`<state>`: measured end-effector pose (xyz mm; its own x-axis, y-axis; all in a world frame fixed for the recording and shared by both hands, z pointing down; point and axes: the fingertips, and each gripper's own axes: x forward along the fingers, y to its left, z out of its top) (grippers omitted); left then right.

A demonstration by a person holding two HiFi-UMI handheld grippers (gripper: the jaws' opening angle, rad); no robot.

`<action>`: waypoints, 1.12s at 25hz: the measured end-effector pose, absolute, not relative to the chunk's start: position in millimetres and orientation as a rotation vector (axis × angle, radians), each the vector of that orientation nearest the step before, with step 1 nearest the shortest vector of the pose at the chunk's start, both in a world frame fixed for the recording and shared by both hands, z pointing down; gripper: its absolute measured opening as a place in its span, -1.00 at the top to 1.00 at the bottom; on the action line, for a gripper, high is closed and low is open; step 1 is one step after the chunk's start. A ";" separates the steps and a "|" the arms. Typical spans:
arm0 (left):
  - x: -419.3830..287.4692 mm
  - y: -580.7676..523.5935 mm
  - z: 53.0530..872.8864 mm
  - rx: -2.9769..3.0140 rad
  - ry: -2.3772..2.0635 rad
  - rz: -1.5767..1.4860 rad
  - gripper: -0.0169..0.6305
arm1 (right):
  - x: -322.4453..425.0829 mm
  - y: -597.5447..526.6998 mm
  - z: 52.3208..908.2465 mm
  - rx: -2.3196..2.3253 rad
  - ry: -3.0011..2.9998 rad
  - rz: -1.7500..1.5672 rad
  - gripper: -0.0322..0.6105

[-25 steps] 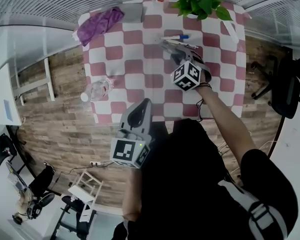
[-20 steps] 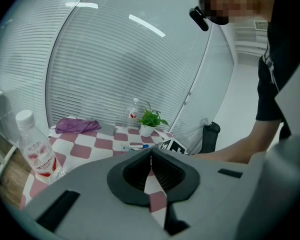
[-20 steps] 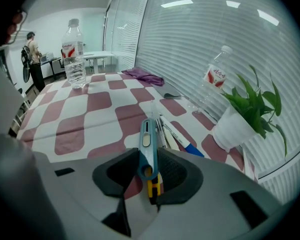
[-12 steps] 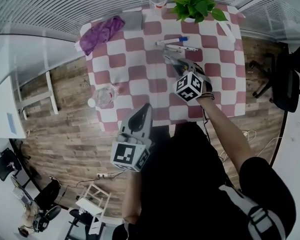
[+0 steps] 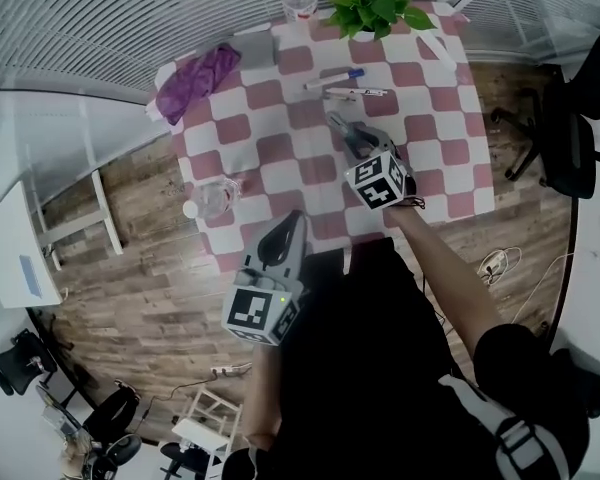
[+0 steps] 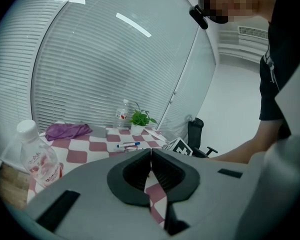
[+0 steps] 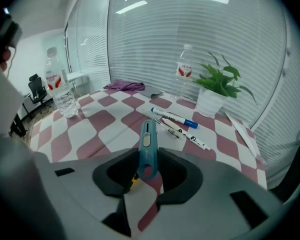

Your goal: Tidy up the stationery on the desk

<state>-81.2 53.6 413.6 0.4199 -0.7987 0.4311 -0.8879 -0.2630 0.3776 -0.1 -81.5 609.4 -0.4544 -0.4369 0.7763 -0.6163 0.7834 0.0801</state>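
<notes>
Right gripper view shows the right gripper [image 5: 345,131] clamped partway closed on a blue utility knife [image 7: 147,146], which stands up between the jaws, raised above the checkered counter [image 7: 102,121]. The left gripper [image 6: 150,154] is empty with its jaws closed together, held back near the counter's near edge. A blue-capped marker [image 7: 174,117] and two pens [image 7: 186,135] lie loose near the potted plant [image 7: 215,91]. The pads seem to pinch only the knife's lower end, so a quick roll could let it pivot or slide out. It would likely land among the pens and scatter them.
</notes>
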 end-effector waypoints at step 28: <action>-66.5 81.8 489.1 2.196 -1.247 0.474 0.84 | -15.5 -6.9 599.2 0.953 -2.211 0.962 0.46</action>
